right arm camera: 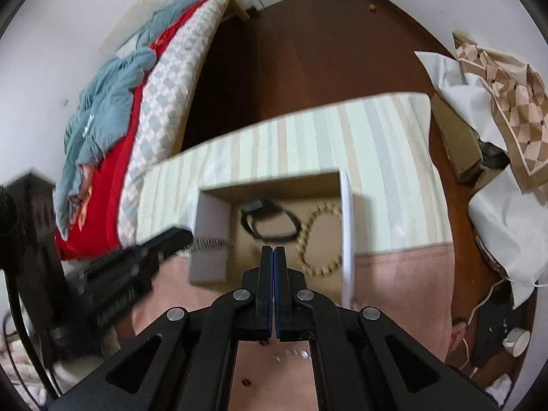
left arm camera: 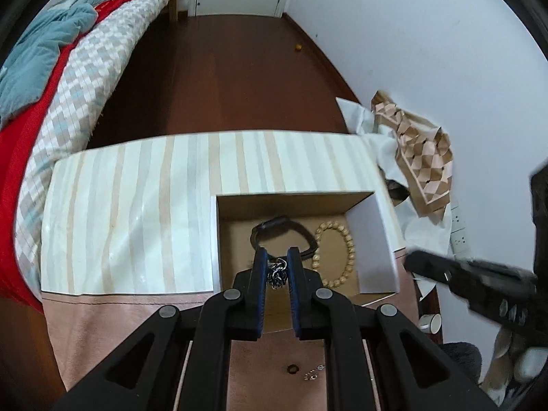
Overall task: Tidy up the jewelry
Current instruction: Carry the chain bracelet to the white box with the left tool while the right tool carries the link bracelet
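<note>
An open cardboard box stands on the table and holds a black watch and a wooden bead bracelet. My left gripper is shut on a bunched silver and dark chain and holds it over the box's near side. My right gripper is shut and empty just in front of the box; the watch and bead bracelet show there too. A small dark ring and a silver trinket lie on the pink cloth near me.
The table has a striped cover and a pink cloth. A bed with quilts runs along the left. A patterned paper bag and white wrapping lie at the right by the wall. Wooden floor beyond.
</note>
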The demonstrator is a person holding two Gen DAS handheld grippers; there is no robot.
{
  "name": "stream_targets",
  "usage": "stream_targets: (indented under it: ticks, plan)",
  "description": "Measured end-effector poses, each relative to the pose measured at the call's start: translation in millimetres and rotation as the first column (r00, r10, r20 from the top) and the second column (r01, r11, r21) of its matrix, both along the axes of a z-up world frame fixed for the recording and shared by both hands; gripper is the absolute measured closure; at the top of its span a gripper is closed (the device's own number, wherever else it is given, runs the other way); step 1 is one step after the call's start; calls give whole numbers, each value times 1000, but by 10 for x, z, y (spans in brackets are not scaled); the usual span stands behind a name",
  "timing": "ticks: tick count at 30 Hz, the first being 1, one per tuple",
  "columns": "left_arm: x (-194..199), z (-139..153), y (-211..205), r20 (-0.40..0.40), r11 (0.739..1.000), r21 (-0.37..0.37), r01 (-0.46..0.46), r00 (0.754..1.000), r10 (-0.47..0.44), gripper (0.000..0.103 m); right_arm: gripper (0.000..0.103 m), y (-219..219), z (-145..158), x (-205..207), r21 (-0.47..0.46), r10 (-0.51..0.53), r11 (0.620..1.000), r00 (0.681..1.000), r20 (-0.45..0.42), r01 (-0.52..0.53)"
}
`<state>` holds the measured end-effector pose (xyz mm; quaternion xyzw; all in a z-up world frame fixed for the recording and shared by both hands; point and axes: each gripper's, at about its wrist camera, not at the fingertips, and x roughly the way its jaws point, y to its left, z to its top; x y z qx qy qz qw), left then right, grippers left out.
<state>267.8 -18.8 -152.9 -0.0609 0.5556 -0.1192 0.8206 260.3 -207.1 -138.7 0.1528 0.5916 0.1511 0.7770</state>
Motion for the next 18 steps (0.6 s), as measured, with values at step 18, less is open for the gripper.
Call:
stream_targets:
  ticks: [18]
  plan:
    - [-257, -345, -208, -32, 996, 82, 41, 999, -39, 95, 85, 254, -1120, -1021, -309, 2, 951, 995, -103, -34]
